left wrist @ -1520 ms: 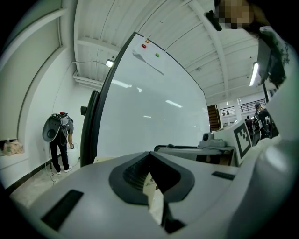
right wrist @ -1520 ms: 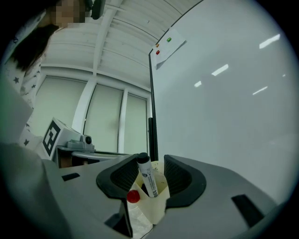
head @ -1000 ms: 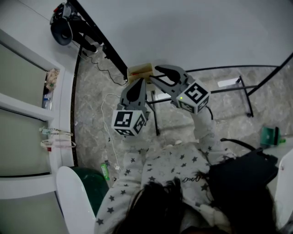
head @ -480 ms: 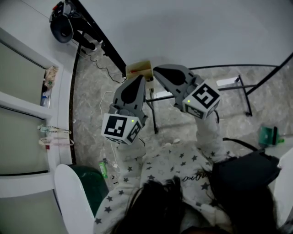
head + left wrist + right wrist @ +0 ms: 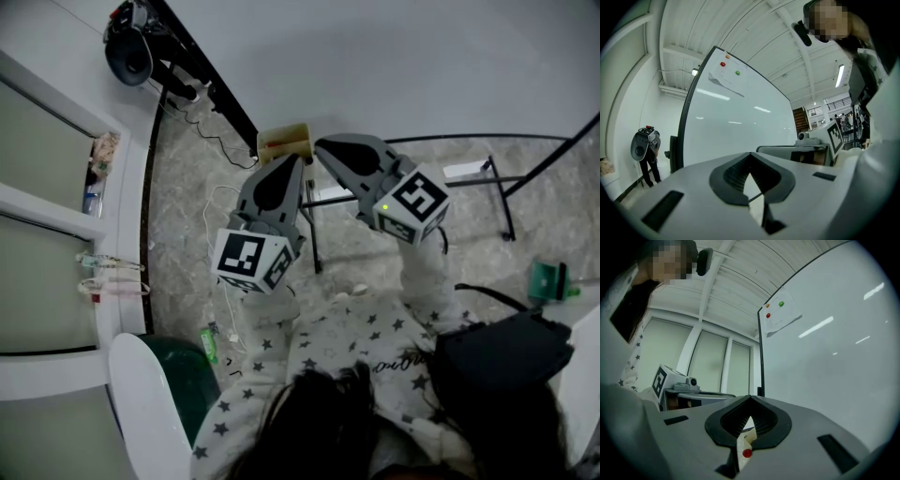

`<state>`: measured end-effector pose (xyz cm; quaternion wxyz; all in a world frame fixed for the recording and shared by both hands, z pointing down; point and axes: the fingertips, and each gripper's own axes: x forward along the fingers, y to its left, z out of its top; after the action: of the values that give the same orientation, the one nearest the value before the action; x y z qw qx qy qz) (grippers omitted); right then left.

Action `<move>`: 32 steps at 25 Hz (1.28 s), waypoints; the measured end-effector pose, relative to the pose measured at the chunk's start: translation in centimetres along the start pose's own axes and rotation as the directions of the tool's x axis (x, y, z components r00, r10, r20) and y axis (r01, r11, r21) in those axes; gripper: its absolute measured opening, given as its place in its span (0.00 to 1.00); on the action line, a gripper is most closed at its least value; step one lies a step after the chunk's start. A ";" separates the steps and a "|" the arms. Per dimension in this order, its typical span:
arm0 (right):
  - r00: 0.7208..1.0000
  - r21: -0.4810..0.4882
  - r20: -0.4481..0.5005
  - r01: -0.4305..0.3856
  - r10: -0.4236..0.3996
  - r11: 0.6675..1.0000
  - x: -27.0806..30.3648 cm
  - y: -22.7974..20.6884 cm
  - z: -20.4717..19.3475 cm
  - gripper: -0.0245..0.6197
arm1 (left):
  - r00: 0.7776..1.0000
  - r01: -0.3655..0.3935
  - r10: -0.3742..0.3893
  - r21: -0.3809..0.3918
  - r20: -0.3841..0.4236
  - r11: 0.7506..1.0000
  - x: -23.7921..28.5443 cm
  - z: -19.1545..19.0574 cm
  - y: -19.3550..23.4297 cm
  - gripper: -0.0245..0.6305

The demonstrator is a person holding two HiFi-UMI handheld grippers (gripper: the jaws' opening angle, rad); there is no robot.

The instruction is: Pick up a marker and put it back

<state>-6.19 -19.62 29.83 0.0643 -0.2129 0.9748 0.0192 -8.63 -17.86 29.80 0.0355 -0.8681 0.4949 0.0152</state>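
Note:
A small tan box (image 5: 284,142) sits at the foot of the whiteboard (image 5: 394,56), with something red inside it; I cannot make out a whole marker. My left gripper (image 5: 292,163) points at the box from just below, its jaws closed together with nothing between them. My right gripper (image 5: 321,146) lies just right of the box, also shut and empty. In the right gripper view, a pale edge and a red dot (image 5: 746,453) show through the slit below the closed right gripper (image 5: 750,401). The left gripper (image 5: 751,157) faces the bare whiteboard (image 5: 740,117).
The whiteboard's black frame legs (image 5: 506,192) spread over the marble floor. White cables (image 5: 220,211) trail near the left wall. A headset (image 5: 127,56) hangs at the top left. A dark bag (image 5: 502,361) lies at my right, and a white and green chair (image 5: 150,394) at my left.
The right gripper's jaws, spread a second ago, have closed. Both grippers have shifted slightly, the left one a little left and down, the right one a little right.

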 end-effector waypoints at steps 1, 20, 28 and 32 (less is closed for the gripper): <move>1.000 -0.001 0.002 -0.002 0.002 1.000 0.0 0.0 0.0 0.05 | 1.000 0.000 0.000 0.001 -0.001 1.000 0.0 0.0 0.0 0.04; 1.000 0.004 -0.019 0.018 -0.018 1.000 0.2 -0.6 -0.9 0.05 | 1.000 0.012 -0.012 -0.008 -0.006 1.000 0.3 -0.2 0.0 0.04; 1.000 0.004 -0.020 0.013 -0.013 1.000 0.2 -0.7 -1.0 0.05 | 1.000 0.011 -0.011 -0.009 -0.003 1.000 0.4 -0.3 0.0 0.04; 1.000 0.004 -0.025 0.014 -0.014 1.000 0.3 -0.7 -1.0 0.05 | 1.000 0.008 -0.008 -0.009 -0.004 1.000 0.3 -0.2 0.2 0.04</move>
<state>-6.27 -20.43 30.75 0.0529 -0.2199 0.9740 0.0140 -8.64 -18.27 30.02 0.0307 -0.8702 0.4916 0.0156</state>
